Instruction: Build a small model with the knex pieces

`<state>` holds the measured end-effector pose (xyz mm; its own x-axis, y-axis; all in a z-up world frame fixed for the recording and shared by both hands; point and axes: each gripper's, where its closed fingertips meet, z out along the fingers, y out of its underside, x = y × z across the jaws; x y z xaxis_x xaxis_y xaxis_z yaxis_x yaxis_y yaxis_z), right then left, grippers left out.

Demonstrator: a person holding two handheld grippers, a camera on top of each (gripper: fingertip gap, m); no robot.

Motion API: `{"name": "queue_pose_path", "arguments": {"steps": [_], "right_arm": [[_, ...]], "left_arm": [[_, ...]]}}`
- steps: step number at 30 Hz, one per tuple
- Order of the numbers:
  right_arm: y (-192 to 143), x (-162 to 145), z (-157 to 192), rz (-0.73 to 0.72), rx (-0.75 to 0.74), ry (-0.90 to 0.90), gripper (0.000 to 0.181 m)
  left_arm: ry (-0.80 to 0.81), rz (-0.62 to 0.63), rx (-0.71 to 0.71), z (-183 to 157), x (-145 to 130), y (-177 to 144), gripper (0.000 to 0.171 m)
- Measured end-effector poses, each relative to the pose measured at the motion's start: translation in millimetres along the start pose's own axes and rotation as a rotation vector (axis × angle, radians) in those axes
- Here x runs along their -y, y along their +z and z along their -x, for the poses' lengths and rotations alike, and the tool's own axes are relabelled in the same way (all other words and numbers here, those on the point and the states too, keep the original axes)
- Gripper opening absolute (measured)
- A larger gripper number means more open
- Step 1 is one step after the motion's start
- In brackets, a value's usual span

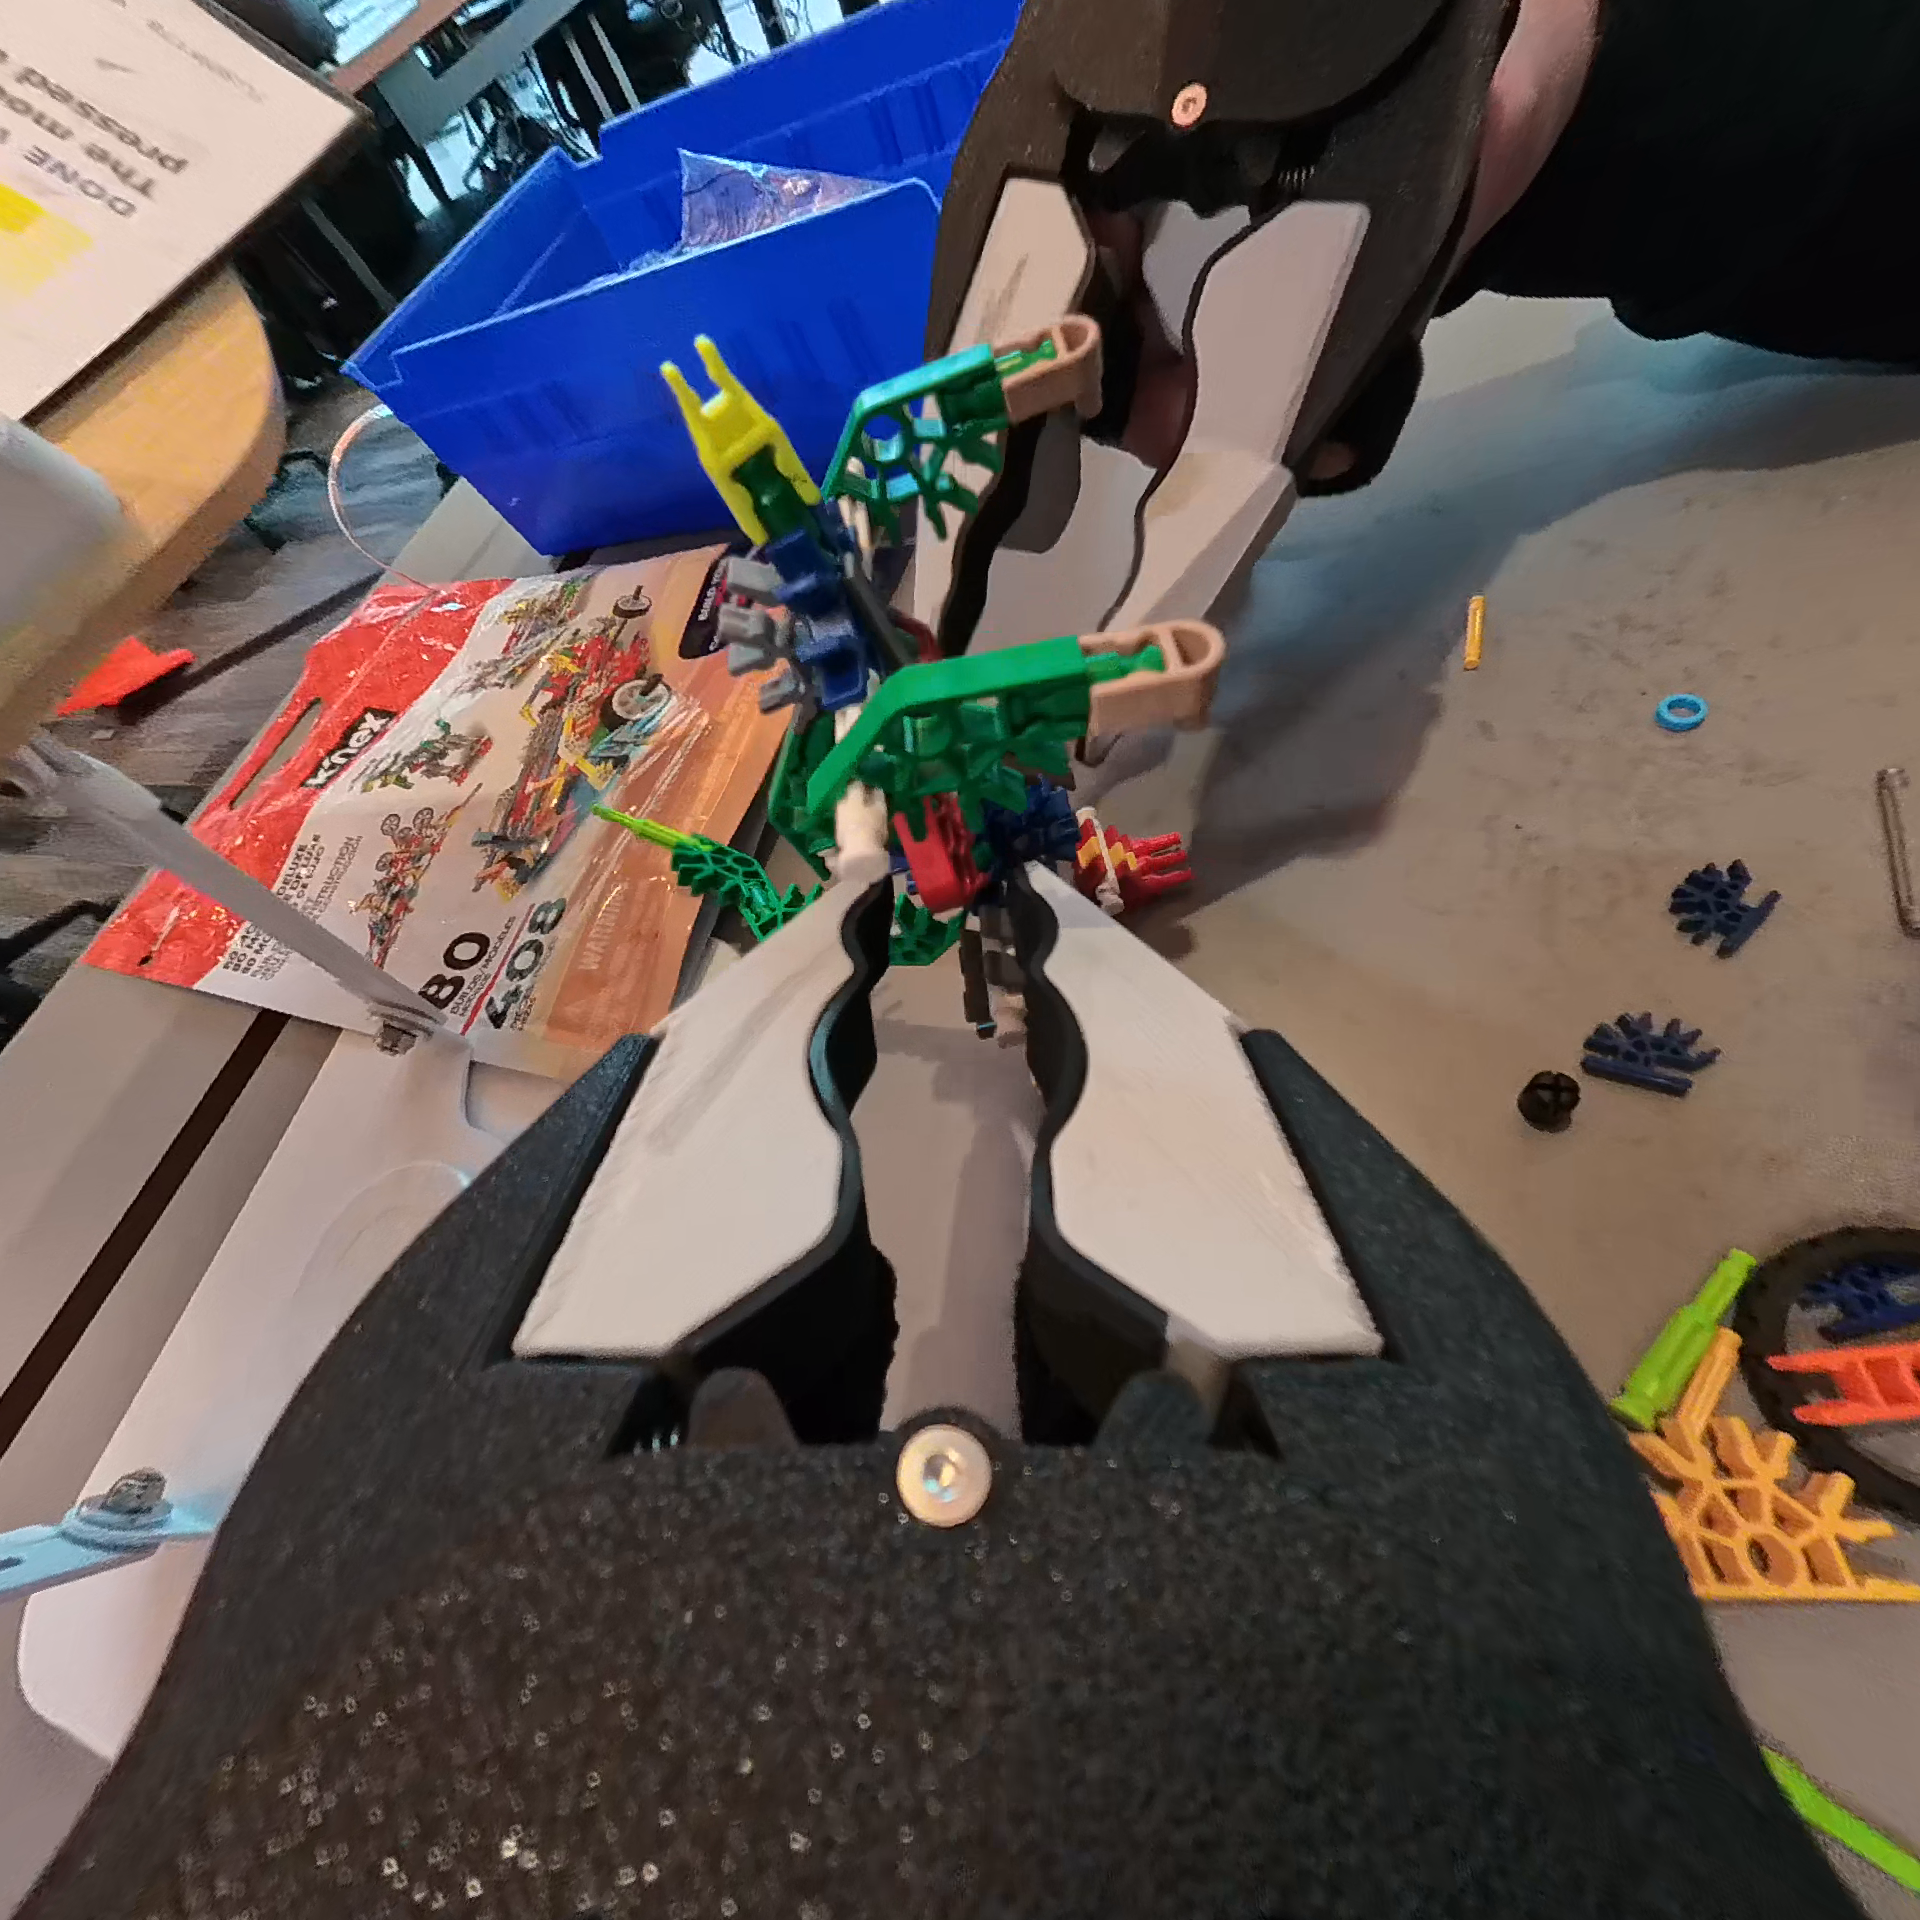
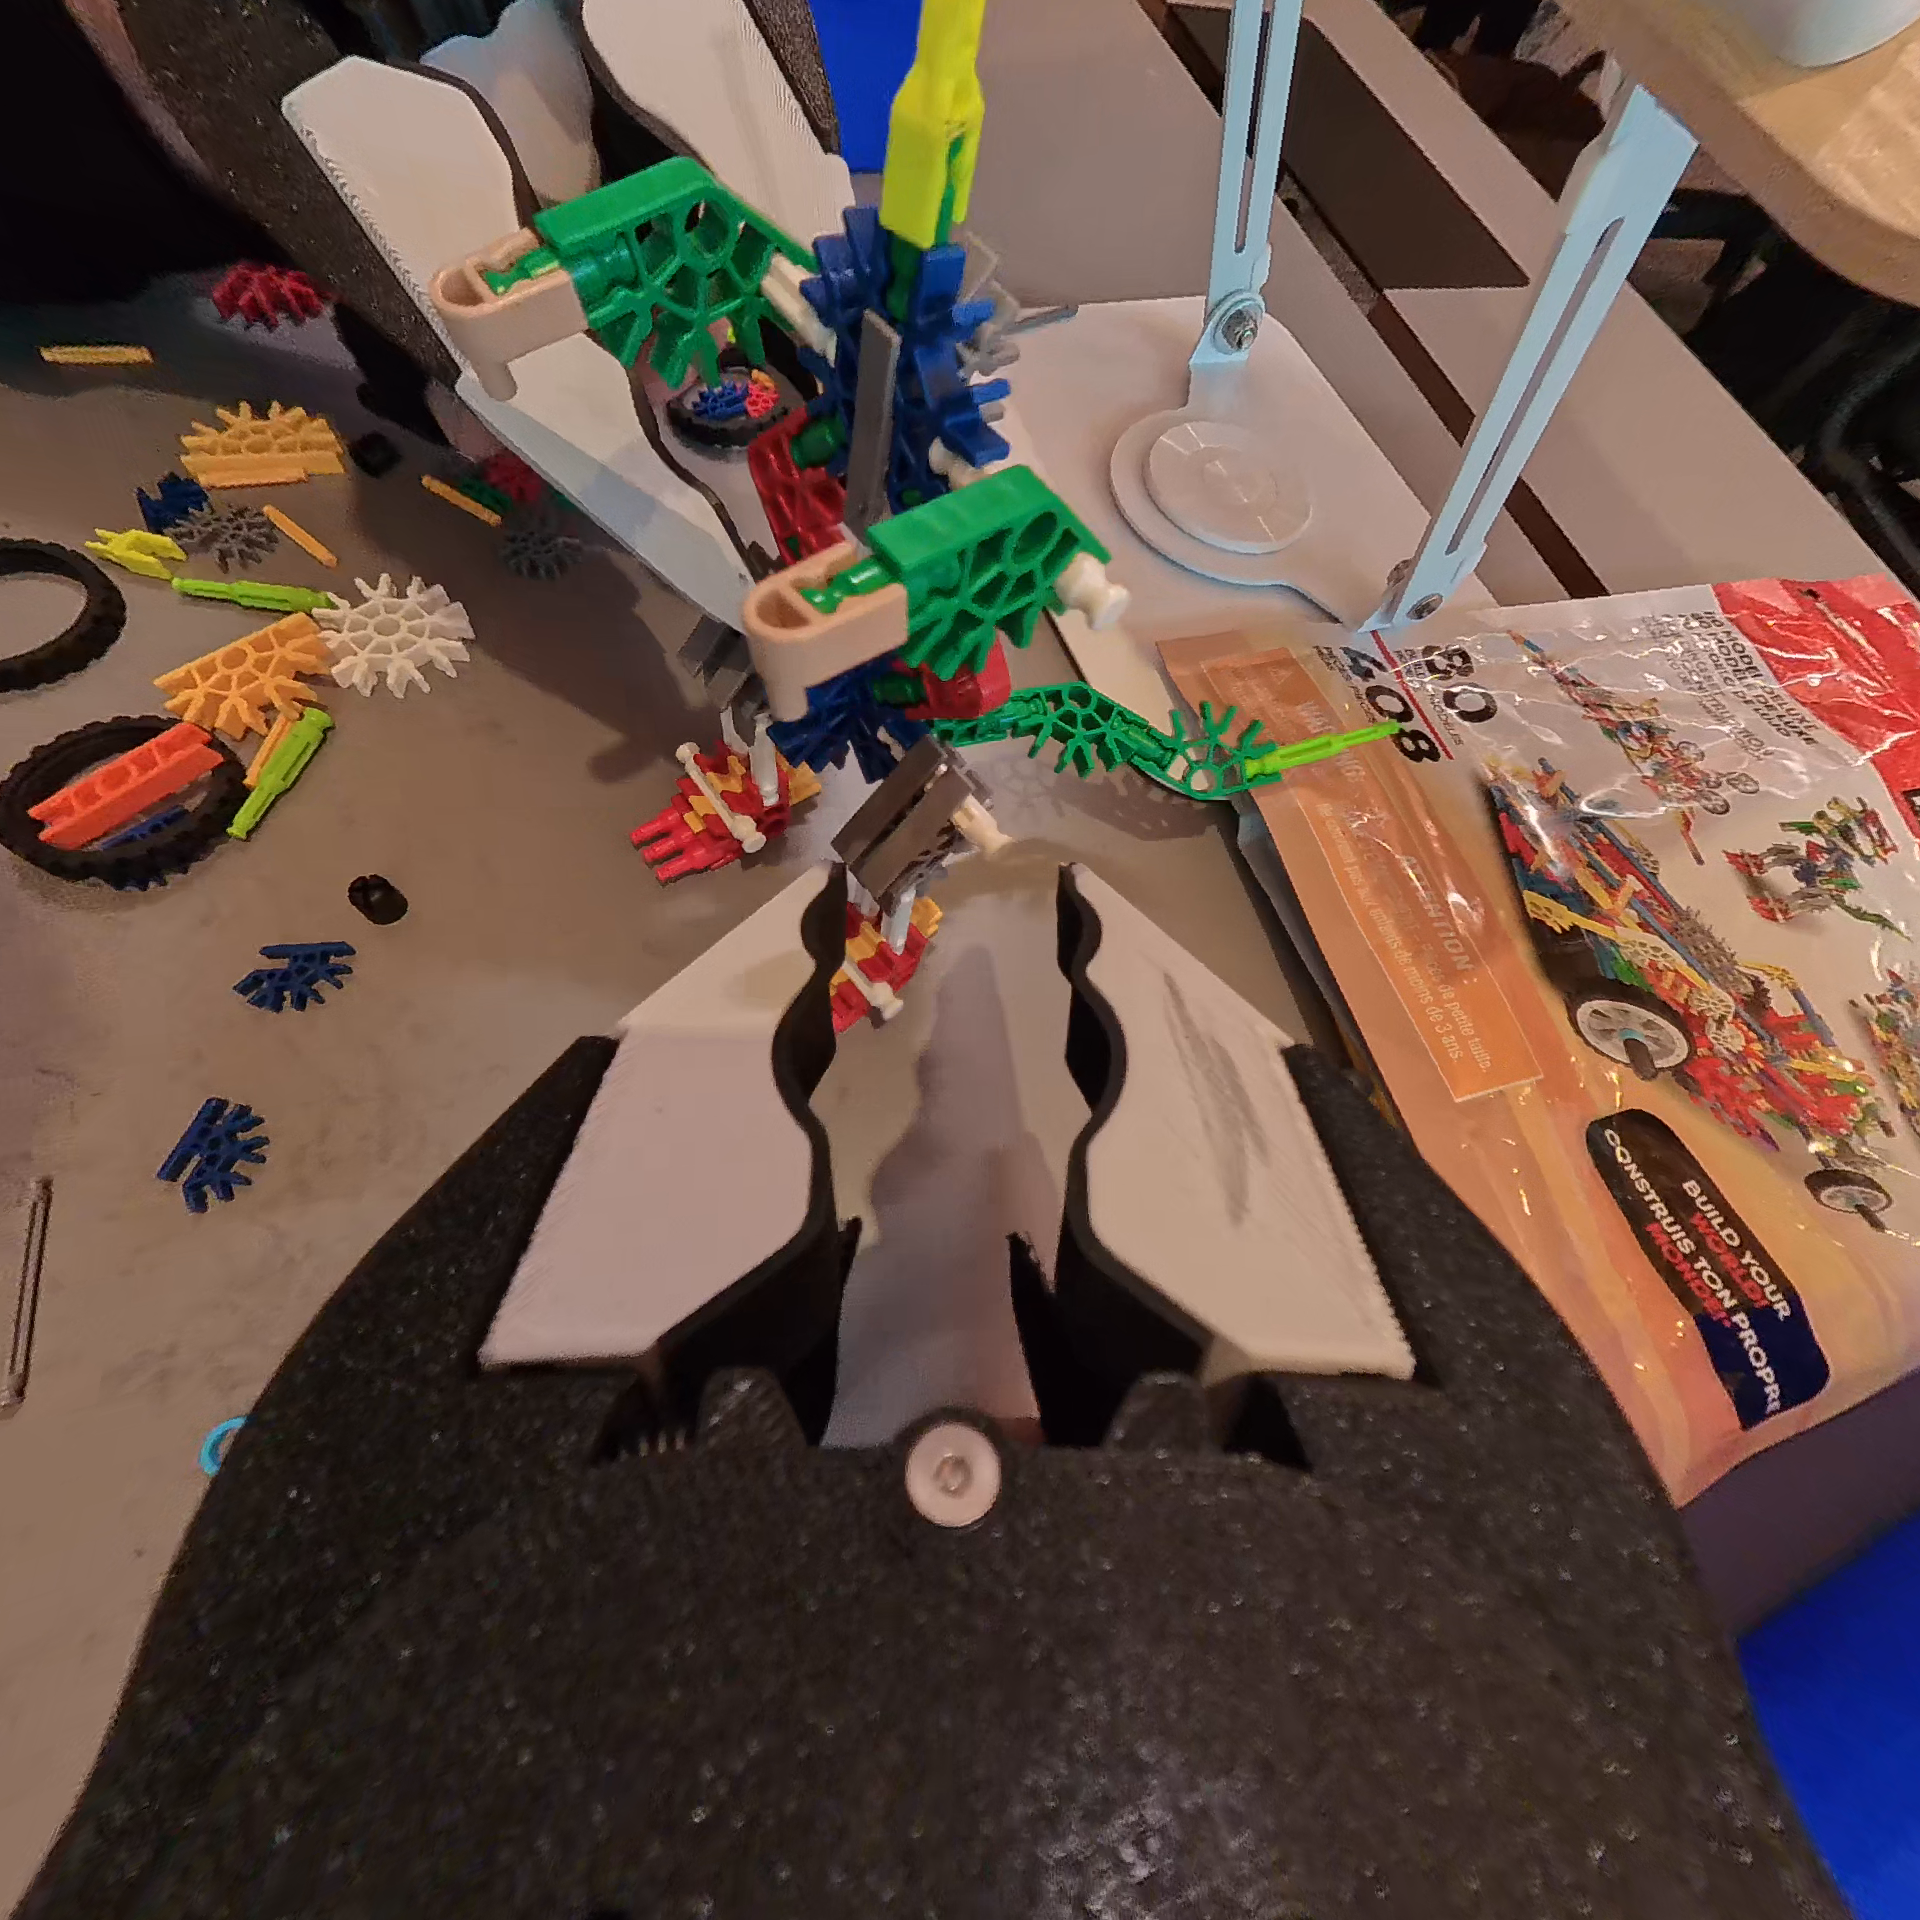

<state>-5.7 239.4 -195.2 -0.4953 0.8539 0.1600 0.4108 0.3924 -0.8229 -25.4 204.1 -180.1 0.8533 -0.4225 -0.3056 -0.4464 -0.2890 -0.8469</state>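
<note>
A construction-toy model [image 1: 935, 727] of green panels, tan clips, blue connectors and a yellow top piece stands upright over the grey table. My left gripper [image 1: 951, 899] is shut on its lower red and blue part. In the right wrist view the model [image 2: 914, 416] sits against the left gripper's white fingers [image 2: 582, 468]. My right gripper [image 2: 951, 883] is open, with its tips at the model's base. A red-yellow foot piece [image 2: 883, 956] lies against its left finger and a grey piece [image 2: 904, 821] sits just ahead. In the left wrist view the right gripper [image 1: 1039, 623] reaches down behind the model.
A blue bin [image 1: 665, 343] stands behind the model. A printed toy bag [image 2: 1610, 883] lies beside a white stand with metal arms [image 2: 1216, 478]. Loose connectors, rods and black tyres [image 2: 114, 800] are scattered on the table [image 1: 1507, 831]. My hands' fingertips stand some 5 cm from each other.
</note>
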Motion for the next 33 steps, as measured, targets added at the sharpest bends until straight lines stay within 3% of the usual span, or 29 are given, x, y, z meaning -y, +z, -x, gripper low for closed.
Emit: {"name": "queue_pose_path", "arguments": {"steps": [7, 33], "right_arm": [[-4.4, 3.9, -0.6, -0.023, 0.004, 0.006, 0.043], [1.7, 2.4, 14.4, 0.001, 0.06, -0.011, 0.043]], "left_arm": [[0.001, 0.022, -0.002, 3.2, -1.4, -5.7, 0.024], [0.103, 0.03, 0.016, 2.2, -2.1, -6.0, 0.011]]}}
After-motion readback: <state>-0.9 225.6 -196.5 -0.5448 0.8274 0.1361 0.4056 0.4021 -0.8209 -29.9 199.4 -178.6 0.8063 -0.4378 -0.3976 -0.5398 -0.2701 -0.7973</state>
